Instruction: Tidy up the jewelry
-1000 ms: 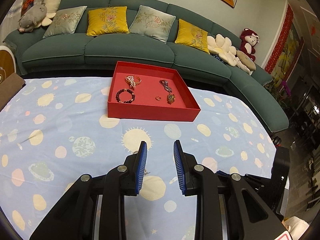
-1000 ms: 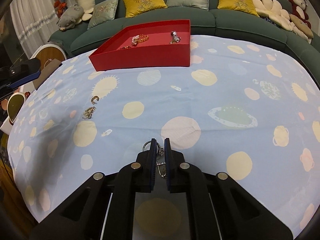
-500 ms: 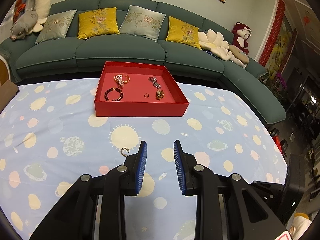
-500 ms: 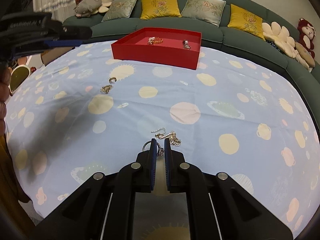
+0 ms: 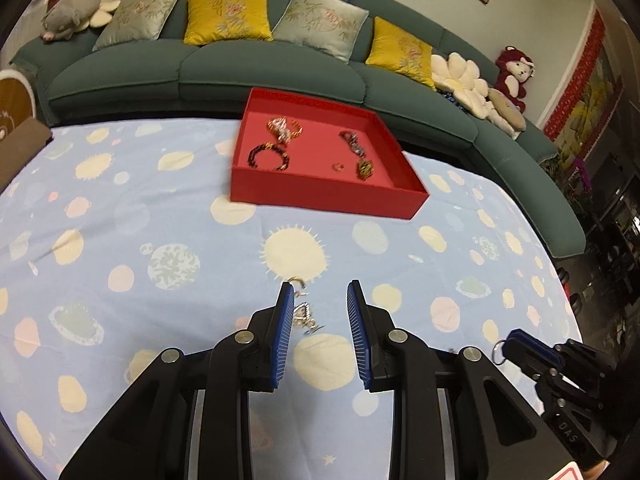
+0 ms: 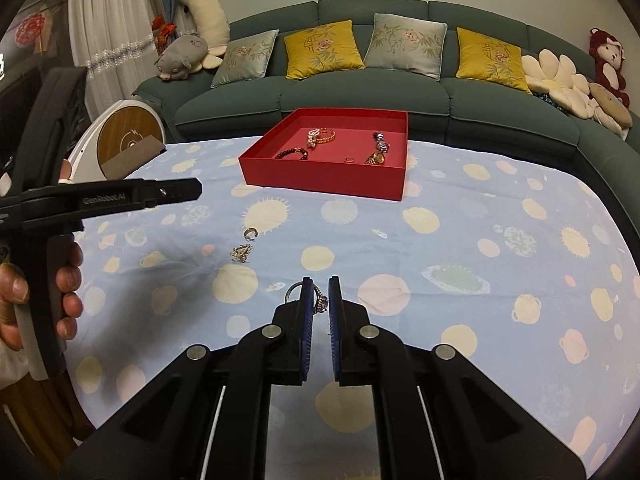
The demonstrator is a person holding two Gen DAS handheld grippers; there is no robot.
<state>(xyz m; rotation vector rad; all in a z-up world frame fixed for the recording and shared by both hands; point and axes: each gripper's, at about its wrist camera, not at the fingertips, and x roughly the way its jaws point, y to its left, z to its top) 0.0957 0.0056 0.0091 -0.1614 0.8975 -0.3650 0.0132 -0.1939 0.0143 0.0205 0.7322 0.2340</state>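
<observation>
Update from us, left to right: our left gripper (image 5: pixel 319 292) has dropped toward the tablecloth (image 5: pixel 120 220), jaws parted and empty, now straddling the small silver charm (image 5: pixel 305 316) with the hook-shaped piece (image 5: pixel 297 281) just past its tips at 12 o'clock. Our right gripper (image 6: pixel 320 286) is clenched on a ring (image 6: pixel 316 300) and has lifted it off the cloth. The red tray (image 6: pixel 320 184) sits at 12 o'clock, so that ring probably goes there next.

Left finger (image 5: pixel 285 312) of the left tongs (image 5: pixel 320 304) partly hides a small silver piece (image 5: pixel 306 316); its type is indeterminable.
</observation>
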